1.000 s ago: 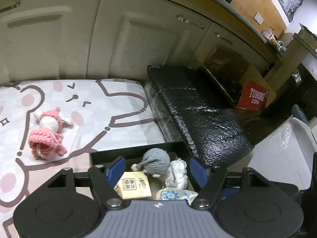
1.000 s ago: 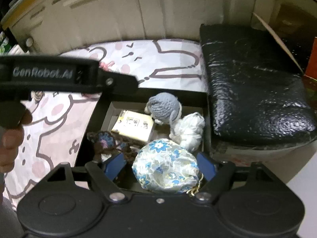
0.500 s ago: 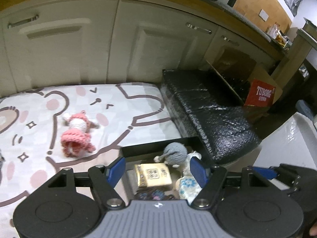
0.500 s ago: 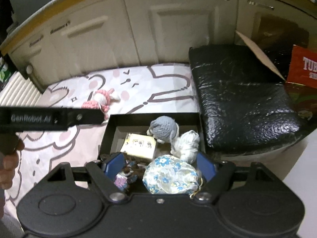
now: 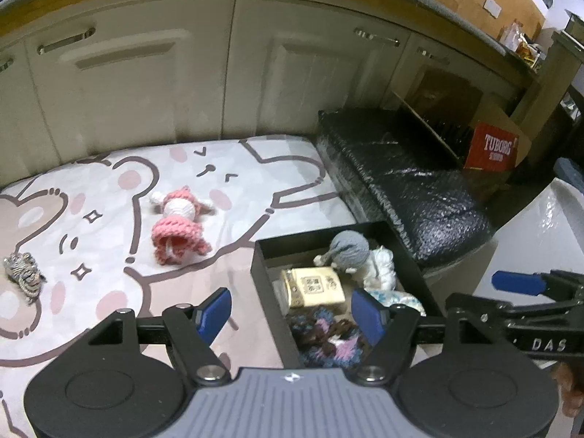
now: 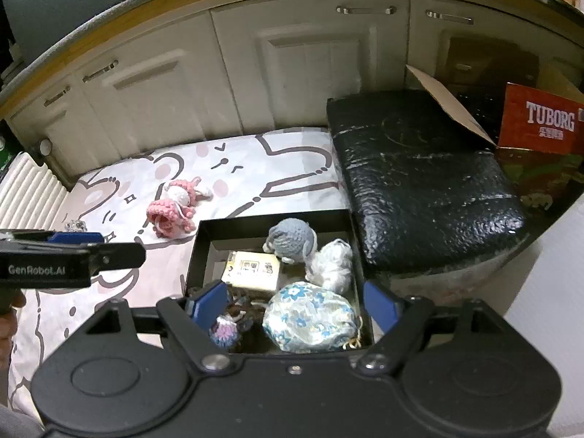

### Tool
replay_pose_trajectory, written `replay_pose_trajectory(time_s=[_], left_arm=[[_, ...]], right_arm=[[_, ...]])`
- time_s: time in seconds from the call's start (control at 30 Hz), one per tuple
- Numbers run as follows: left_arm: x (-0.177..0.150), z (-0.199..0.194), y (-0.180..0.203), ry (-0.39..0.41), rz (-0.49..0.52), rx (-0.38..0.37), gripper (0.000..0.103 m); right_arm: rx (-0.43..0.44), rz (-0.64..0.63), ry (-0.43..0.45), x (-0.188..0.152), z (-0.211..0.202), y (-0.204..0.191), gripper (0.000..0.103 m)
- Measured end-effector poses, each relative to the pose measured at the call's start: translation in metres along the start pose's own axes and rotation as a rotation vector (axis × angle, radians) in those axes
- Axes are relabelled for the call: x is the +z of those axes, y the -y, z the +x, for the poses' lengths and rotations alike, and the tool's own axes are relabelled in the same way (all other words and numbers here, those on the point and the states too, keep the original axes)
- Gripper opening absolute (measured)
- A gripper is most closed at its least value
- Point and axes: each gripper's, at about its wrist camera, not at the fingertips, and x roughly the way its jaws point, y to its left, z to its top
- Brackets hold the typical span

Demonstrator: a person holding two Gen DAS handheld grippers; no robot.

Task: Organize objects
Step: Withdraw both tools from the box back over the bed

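Note:
A black box [image 5: 261, 255] [image 6: 204, 233] sits on a cartoon-print mat [image 5: 109, 189] [image 6: 292, 153]. It holds a grey crochet toy [image 5: 350, 250] [image 6: 292, 239], a white figure [image 6: 328, 264], a cream card box [image 5: 315, 286] [image 6: 255, 268], a floral pouch [image 6: 310, 315] and a dark crochet piece [image 5: 328, 335]. A pink crochet doll [image 5: 179, 228] [image 6: 173, 210] and a small striped toy [image 5: 23, 272] lie on the mat. My left gripper [image 5: 288, 310] is open and empty above the box's near left edge. My right gripper [image 6: 292, 299] is open and empty above the box.
Cream cabinet doors [image 5: 146, 84] [image 6: 310, 65] stand behind the mat. A black wrapped block [image 5: 401, 182] [image 6: 419, 182] lies right of the box. A cardboard carton with a red Tuborg panel [image 5: 492, 146] [image 6: 544, 124] stands further right. A white ribbed radiator [image 6: 25, 189] is at the left.
Both grippers have pulled back and risen, so the box and mat look smaller. The left view has swung left, bringing the pink doll nearer centre and the striped toy into view.

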Motion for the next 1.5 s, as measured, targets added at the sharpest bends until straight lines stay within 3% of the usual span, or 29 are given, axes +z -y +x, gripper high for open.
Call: replay_pose_trajectory(time_s=[0.2,0.37,0.57,1.07,1.5], left_arm=[[-0.005,-0.005,-0.002,-0.022,0.008,0.012,0.095],[-0.01,-0.007,-0.005,-0.03,0.009,0.036,0.103],[-0.014,-0.005,-0.011,-0.059,-0.008,0.051,0.103],[-0.017,-0.009,-0.034,-0.06,-0.054,0.073,0.103],[-0.017,-0.029,-0.085,-0.021,-0.114,0.163,0.103]], right_arm=[[-0.021,0.018,0.006,-0.003,-0.006,-0.001,0.088],[-0.038,0.035,0.005,-0.006,-0.01,0.0,0.093],[-0.063,0.058,-0.004,-0.012,-0.013,0.001,0.103],[-0.092,0.072,-0.016,-0.015,-0.006,-0.003,0.103],[-0.05,0.038,-0.026,0.0,0.013,-0.042,0.103]])
